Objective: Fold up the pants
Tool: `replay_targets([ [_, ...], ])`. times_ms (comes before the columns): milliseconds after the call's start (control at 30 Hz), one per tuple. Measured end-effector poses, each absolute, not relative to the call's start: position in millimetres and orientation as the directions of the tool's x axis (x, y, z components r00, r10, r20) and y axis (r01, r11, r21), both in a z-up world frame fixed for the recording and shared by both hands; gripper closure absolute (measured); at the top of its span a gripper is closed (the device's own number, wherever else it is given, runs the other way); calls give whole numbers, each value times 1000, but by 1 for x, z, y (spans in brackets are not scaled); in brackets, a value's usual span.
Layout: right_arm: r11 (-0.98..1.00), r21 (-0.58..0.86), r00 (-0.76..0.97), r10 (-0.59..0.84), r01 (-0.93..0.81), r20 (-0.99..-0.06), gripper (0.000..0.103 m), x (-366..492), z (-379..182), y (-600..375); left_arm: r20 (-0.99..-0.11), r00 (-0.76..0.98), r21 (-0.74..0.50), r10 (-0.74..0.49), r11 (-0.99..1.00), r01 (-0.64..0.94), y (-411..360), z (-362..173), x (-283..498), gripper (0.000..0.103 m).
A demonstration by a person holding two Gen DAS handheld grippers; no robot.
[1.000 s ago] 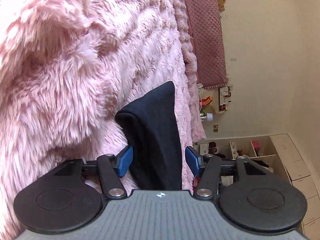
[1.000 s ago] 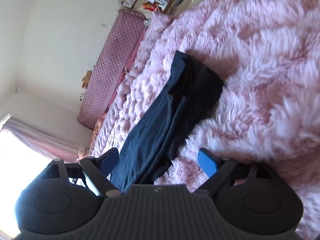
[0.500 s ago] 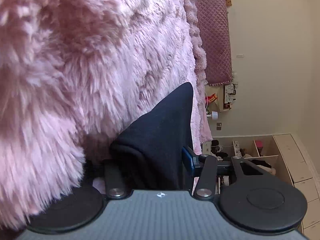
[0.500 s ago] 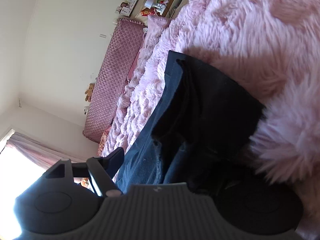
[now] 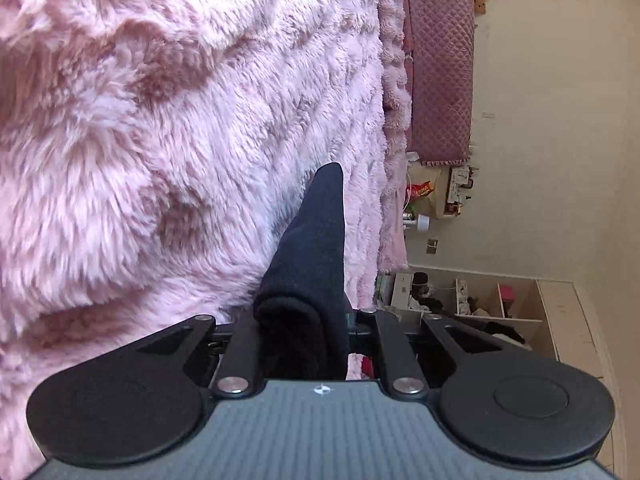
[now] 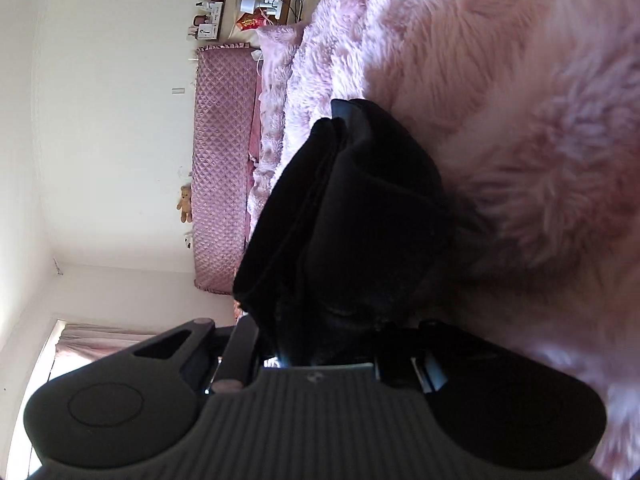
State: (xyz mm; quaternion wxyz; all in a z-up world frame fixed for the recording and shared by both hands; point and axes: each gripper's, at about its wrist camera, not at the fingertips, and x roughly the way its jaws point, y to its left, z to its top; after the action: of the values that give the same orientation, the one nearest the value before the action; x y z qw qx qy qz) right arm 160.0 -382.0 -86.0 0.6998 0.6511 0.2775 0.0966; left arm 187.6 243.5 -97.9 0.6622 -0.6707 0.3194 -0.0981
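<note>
The left tongs are clamped on a folded end of the dark pants, whose long axis runs straight ahead over the pink furry bed cover. The right tongs pinch a thicker, bunched end of the same pants. Both grips look equally close. The left view shows a narrow taut strip; the right alone shows stacked layers and the quilted headboard.

Fluffy pink blanket, quilted mauve headboard, cream wall, bright curtained window.
</note>
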Motion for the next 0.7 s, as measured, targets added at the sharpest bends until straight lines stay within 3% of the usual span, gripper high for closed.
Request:
replay_targets([
  [100,43,967,820,522,251,-236,91,138,-88,-388,-318,738,-944,-595,122,-307,248,-94,162,87],
  [200,25,953,796,543,302,-267,89,113,-94,-395,-325,716,-939,-617,119,-324,250,-98,132,87],
  [300,73,919,751,554,387,-360,84,94,-99,-399,-310,707,-934,-635,64,-351,252,-111,110,87],
  [400,261,869,691,529,419,-493,80,87,-80,-402,-279,695,-931,-663,11,-364,255,-128,104,84],
  [467,411,812,690,440,415,-575,66,77,-56,-401,-288,694,-928,-660,13,-372,260,-137,108,82],
  [567,580,696,696,285,423,-659,57,60,-26,-401,-264,684,-946,-680,44,-322,266,-142,118,69],
  [600,626,646,702,212,437,-680,57,52,-14,-400,-253,678,-952,-690,54,-301,267,-142,118,61],
  [700,757,496,743,21,424,-668,57,34,18,-392,-239,667,-954,-705,42,-297,266,-144,120,57],
])
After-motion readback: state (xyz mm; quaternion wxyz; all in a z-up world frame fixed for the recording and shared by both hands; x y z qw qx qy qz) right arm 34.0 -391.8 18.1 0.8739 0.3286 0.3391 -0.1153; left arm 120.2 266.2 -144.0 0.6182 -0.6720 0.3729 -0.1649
